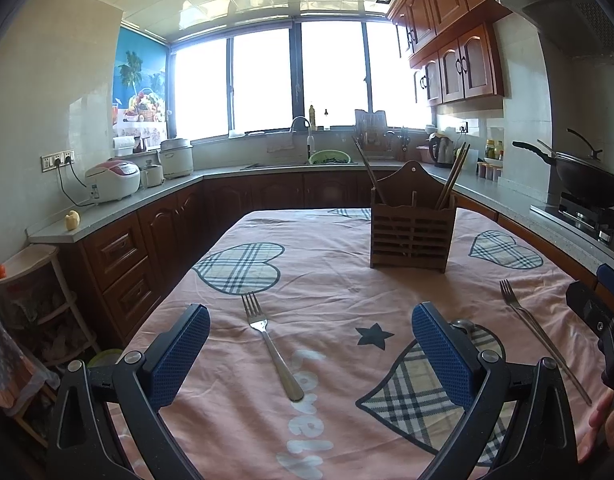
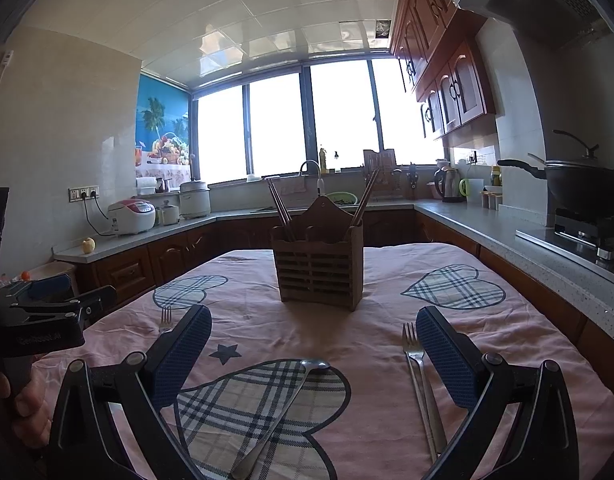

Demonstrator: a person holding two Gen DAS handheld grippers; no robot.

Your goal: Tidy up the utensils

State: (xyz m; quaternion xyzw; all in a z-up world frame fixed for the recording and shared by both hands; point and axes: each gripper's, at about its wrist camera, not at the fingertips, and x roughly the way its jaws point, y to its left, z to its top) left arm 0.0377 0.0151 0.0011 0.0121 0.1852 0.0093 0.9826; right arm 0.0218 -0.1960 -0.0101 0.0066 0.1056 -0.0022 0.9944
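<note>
Pink cloth covers the worktop (image 1: 327, 240), with both grippers hovering over loose cutlery, jaws wide and empty.

Wooden holder (image 1: 411, 236) stands upright toward the far end of the cloth, chopsticks (image 1: 453, 178) leaning out of its left and right compartments. Left gripper (image 1: 311, 350) hangs above a fork (image 1: 269, 346) that lies flat between its blue pads (image 1: 179, 360), tines pointing to the holder. Right gripper (image 2: 313, 356) is over a spoon (image 2: 291, 400) lying on a plaid heart. A second fork (image 2: 417, 368) lies just beside the right gripper's right-hand pad, with what may be a chopstick or thin rod alongside it; the view is too poor to tell. A hand (image 2: 25, 404) holds the left gripper's handle.
</note>
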